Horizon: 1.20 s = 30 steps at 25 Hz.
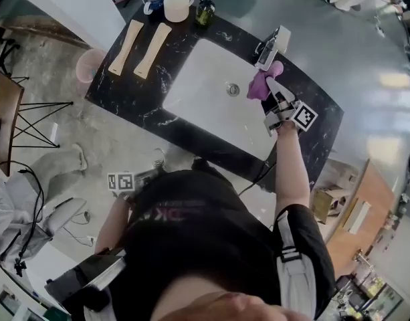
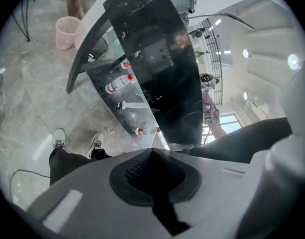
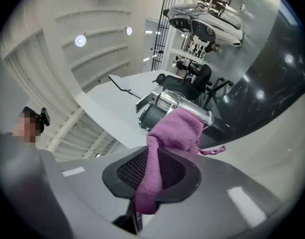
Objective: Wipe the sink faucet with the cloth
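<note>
A chrome faucet [image 1: 267, 49] stands on the black counter at the far right rim of the white sink [image 1: 198, 79]. My right gripper [image 1: 277, 97] is shut on a purple cloth [image 1: 263, 84], and the cloth's free end lies against the faucet's base. In the right gripper view the cloth [image 3: 178, 127] runs from between the jaws [image 3: 151, 169] up onto the shiny faucet body [image 3: 162, 107]. My left gripper [image 1: 122, 181] hangs low beside the person, away from the sink. Seen from its own camera, the left gripper [image 2: 152, 176] has its jaws together with nothing between them.
Two pale wooden boards [image 1: 139, 47], two cups [image 1: 166, 3] and a dark bottle [image 1: 205, 9] stand on the counter's far left. A pink bin [image 1: 89, 66] sits on the floor beside it. Bottles [image 2: 118, 83] lie on a shelf under the counter.
</note>
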Tool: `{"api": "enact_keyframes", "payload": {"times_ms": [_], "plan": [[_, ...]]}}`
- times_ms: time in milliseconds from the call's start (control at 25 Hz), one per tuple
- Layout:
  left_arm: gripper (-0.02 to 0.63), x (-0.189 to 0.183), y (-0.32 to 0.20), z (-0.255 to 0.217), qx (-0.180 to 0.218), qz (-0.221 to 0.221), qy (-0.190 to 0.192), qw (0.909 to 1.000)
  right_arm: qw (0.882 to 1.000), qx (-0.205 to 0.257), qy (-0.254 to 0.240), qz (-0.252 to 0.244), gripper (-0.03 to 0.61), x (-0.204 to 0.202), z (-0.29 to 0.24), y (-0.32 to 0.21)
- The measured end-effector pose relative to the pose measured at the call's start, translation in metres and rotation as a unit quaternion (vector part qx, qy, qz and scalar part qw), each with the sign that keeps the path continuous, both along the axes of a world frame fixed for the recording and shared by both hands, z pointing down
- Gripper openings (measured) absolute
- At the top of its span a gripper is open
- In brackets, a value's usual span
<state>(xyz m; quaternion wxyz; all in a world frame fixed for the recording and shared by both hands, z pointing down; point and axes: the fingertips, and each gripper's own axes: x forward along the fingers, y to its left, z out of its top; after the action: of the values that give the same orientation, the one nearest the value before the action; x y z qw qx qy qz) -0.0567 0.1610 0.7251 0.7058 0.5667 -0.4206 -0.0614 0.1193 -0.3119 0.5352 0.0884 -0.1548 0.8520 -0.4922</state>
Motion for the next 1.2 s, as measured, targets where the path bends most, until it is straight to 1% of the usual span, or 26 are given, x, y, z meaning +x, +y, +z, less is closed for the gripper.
{"api": "enact_keyframes", "payload": {"times_ms": [80, 160, 240, 320, 360, 400, 440, 480, 520, 560, 600, 640, 680, 720, 760, 840, 880, 960, 1080, 1120, 1160, 1200], "plan": [[-0.008, -0.002, -0.005, 0.000, 0.004, 0.026, -0.001, 0.9997, 1.000, 0.009, -0.018, -0.004, 0.067, 0.000, -0.014, 0.019], [-0.008, -0.006, -0.007, 0.002, 0.004, 0.056, -0.002, 0.9984, 0.999, 0.017, -0.029, 0.004, 0.067, 0.002, -0.026, 0.039], [-0.008, -0.014, -0.006, 0.004, 0.001, 0.086, 0.001, 0.9963, 0.999, 0.024, -0.034, 0.026, 0.069, 0.011, -0.036, 0.061], [-0.008, -0.027, -0.004, 0.006, -0.002, 0.112, 0.006, 0.9937, 0.997, 0.031, -0.032, 0.062, 0.069, 0.030, -0.045, 0.088], [-0.008, -0.032, -0.003, 0.006, -0.003, 0.122, 0.010, 0.9925, 0.996, 0.033, -0.021, 0.084, 0.069, 0.044, -0.047, 0.102], [-0.008, -0.035, -0.003, 0.007, -0.004, 0.130, 0.015, 0.9914, 0.993, 0.036, 0.002, 0.108, 0.069, 0.061, -0.047, 0.115], [-0.008, -0.037, -0.001, 0.008, -0.005, 0.137, 0.021, 0.9903, 0.990, 0.039, 0.038, 0.133, 0.069, 0.079, -0.045, 0.127], [-0.008, -0.038, 0.001, 0.009, -0.006, 0.144, 0.026, 0.9893, 0.983, 0.041, 0.085, 0.156, 0.069, 0.100, -0.041, 0.140], [-0.008, -0.040, 0.005, 0.011, -0.007, 0.151, 0.030, 0.9880, 0.972, 0.039, 0.144, 0.180, 0.069, 0.123, -0.033, 0.152], [-0.008, -0.041, 0.009, 0.013, -0.010, 0.160, 0.035, 0.9864, 0.955, 0.033, 0.212, 0.205, 0.069, 0.150, -0.022, 0.166], [-0.008, -0.043, 0.011, 0.014, -0.013, 0.170, 0.041, 0.9844, 0.930, 0.024, 0.286, 0.231, 0.069, 0.180, -0.010, 0.181], [-0.008, -0.044, 0.013, 0.015, -0.016, 0.180, 0.048, 0.9823, 0.898, 0.016, 0.359, 0.253, 0.070, 0.210, 0.002, 0.196], [-0.008, -0.045, 0.014, 0.016, -0.019, 0.188, 0.055, 0.9805, 0.867, 0.011, 0.419, 0.268, 0.070, 0.234, 0.012, 0.209], [-0.008, -0.048, 0.016, 0.017, -0.022, 0.193, 0.060, 0.9791, 0.841, 0.007, 0.466, 0.273, 0.071, 0.249, 0.023, 0.220], [-0.008, -0.050, 0.017, 0.018, -0.024, 0.198, 0.063, 0.9778, 0.820, 0.003, 0.505, 0.269, 0.071, 0.258, 0.034, 0.229], [-0.008, -0.055, 0.019, 0.021, -0.026, 0.214, 0.061, 0.9746, 0.783, -0.002, 0.574, 0.240, 0.071, 0.260, 0.059, 0.244], [-0.008, -0.056, 0.021, 0.021, -0.025, 0.224, 0.058, 0.9725, 0.767, -0.004, 0.602, 0.224, 0.071, 0.257, 0.071, 0.249], [-0.008, -0.058, 0.026, 0.022, -0.022, 0.244, 0.051, 0.9681, 0.742, 0.002, 0.638, 0.206, 0.072, 0.247, 0.083, 0.253], [-0.008, -0.062, 0.033, 0.021, -0.019, 0.259, 0.045, 0.9645, 0.709, 0.027, 0.677, 0.198, 0.076, 0.239, 0.084, 0.250], [-0.008, -0.064, 0.036, 0.021, -0.019, 0.260, 0.044, 0.9644, 0.702, 0.034, 0.684, 0.195, 0.078, 0.237, 0.084, 0.250], [-0.008, -0.067, 0.039, 0.022, -0.019, 0.260, 0.043, 0.9644, 0.700, 0.039, 0.686, 0.197, 0.077, 0.237, 0.083, 0.251], [-0.008, -0.070, 0.042, 0.022, -0.019, 0.260, 0.042, 0.9646, 0.699, 0.044, 0.683, 0.206, 0.087, 0.237, 0.079, 0.252]]}}
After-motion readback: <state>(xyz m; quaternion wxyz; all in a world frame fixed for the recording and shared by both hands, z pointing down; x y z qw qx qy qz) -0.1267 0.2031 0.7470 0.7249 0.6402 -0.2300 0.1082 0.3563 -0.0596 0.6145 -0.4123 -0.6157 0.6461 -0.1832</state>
